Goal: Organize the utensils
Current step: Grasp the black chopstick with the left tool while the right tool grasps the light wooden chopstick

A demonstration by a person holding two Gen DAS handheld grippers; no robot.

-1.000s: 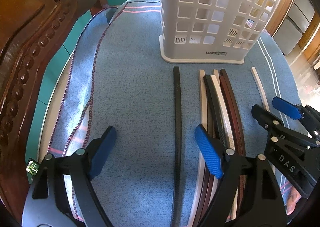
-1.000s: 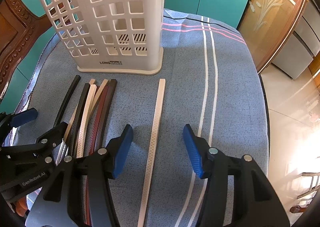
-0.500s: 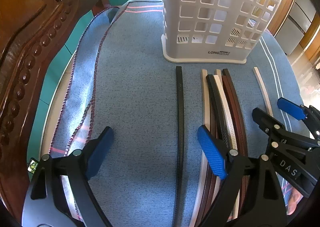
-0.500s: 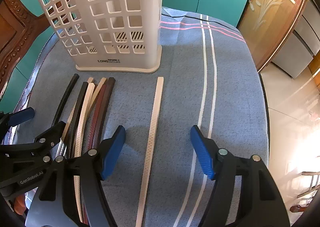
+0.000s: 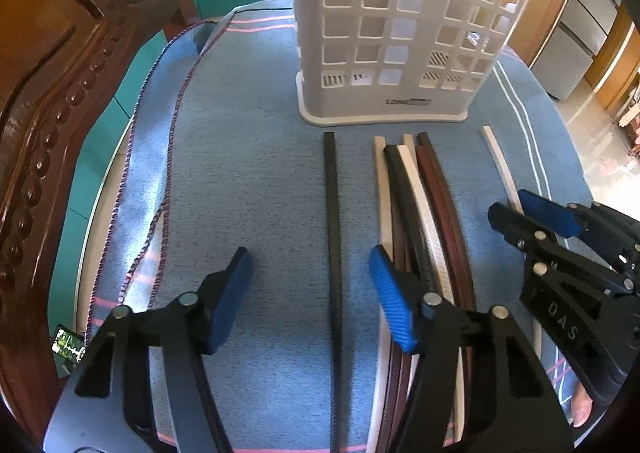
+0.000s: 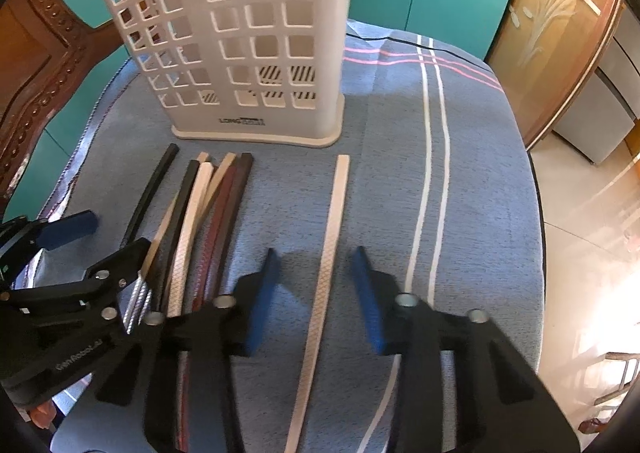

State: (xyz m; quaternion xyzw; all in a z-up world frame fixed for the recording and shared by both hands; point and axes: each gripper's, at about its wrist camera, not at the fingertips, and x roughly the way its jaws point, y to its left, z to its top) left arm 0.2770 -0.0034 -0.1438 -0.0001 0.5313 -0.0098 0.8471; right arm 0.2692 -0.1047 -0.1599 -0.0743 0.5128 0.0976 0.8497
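left tool (image 5: pixel 308 285): closing, spread astride lone black stick (image 5: pixel 333 237) mid-desk | right tool (image 6: pixel 316 281): closing, spread astride lone white stick (image 6: pixel 326 253) | white basket (image 6: pixel 240 37): upright near far edge

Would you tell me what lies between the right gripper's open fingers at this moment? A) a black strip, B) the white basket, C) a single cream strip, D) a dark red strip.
C: in the right wrist view the right gripper straddles the lone cream strip, its jaws having just been closing without yet touching it.
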